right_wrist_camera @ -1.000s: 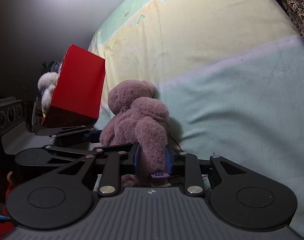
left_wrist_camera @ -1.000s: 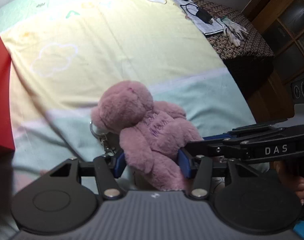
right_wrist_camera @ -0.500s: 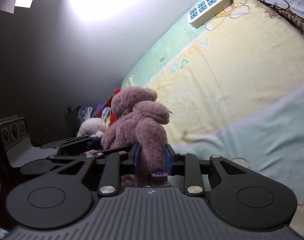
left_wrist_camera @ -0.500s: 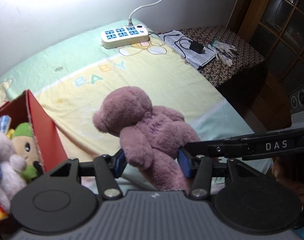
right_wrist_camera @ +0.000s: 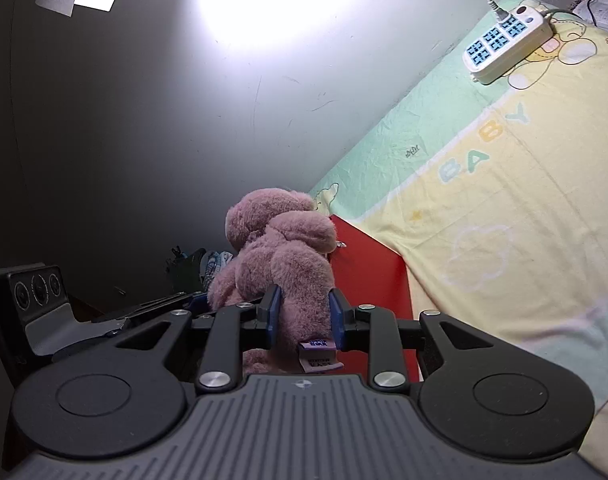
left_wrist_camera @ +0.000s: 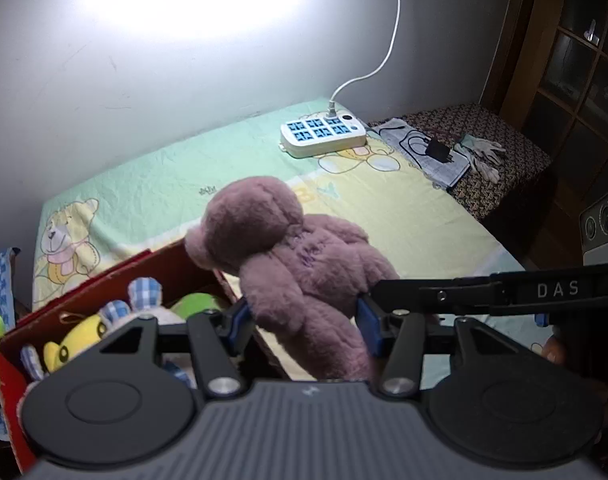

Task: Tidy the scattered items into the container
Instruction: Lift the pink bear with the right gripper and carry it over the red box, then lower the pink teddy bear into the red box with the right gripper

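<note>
A pink plush bear (left_wrist_camera: 300, 264) hangs in the air, held by both grippers. My left gripper (left_wrist_camera: 304, 324) is shut on its lower body, blue pads pressed into the fur. My right gripper (right_wrist_camera: 304, 316) is shut on one leg of the pink plush bear (right_wrist_camera: 288, 256), whose tag shows below the pads. The bear's head leans over the right rim of the red box (left_wrist_camera: 104, 276). Inside that box lie a yellow plush (left_wrist_camera: 80, 340), a green plush (left_wrist_camera: 196, 304) and a checked-ear plush (left_wrist_camera: 144, 292). The red box's side (right_wrist_camera: 368, 276) shows behind the bear in the right wrist view.
A pastel sheet covers the bed (left_wrist_camera: 404, 208). A white power strip (left_wrist_camera: 324, 134) lies at the bed's far end by the wall. Beyond it a patterned stand (left_wrist_camera: 500, 152) holds a black charger and white gloves. Dark wooden cabinet doors (left_wrist_camera: 584, 80) stand at the right.
Both grippers have lifted the bear off the sheet and carried it toward the red box. The box's inside with its toys has come into the left wrist view.
</note>
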`<state>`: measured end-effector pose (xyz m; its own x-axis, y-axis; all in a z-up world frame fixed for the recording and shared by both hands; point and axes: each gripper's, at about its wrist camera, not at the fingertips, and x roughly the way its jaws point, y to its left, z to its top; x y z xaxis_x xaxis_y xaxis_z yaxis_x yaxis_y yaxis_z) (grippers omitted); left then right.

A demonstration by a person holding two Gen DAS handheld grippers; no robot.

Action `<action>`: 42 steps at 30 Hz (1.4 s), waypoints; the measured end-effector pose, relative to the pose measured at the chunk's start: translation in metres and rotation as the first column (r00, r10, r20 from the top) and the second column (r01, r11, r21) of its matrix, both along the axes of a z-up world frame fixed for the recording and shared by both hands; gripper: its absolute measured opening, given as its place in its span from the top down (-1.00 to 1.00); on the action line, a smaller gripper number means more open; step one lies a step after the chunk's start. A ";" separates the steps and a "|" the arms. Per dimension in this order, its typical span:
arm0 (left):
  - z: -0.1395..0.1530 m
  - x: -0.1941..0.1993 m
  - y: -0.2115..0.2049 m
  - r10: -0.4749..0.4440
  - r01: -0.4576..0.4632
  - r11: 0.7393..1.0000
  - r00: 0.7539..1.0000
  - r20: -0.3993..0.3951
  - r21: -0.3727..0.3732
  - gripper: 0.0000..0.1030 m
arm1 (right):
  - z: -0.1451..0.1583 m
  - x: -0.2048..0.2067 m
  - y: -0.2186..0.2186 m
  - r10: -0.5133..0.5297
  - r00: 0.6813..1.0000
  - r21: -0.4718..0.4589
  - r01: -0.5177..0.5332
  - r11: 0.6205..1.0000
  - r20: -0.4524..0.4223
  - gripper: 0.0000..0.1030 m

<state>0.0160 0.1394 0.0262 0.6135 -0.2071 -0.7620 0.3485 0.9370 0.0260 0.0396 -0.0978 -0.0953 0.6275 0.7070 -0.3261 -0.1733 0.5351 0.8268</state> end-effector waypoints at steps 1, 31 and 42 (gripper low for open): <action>0.003 0.000 0.006 0.004 -0.004 1.000 1.000 0.008 -0.001 -0.01 | 0.002 0.002 0.005 0.002 1.000 -0.001 -0.002 1.000 0.005 0.46; -0.002 -0.001 0.134 0.171 -0.171 0.982 0.985 -0.008 -0.076 -0.06 | 0.015 0.034 0.123 0.126 0.991 -0.139 -0.118 0.983 0.050 0.46; -0.023 -0.016 0.158 0.192 -0.196 0.974 0.980 -0.050 -0.113 -0.06 | 0.023 0.017 0.148 0.165 0.980 -0.273 -0.129 0.953 0.114 0.46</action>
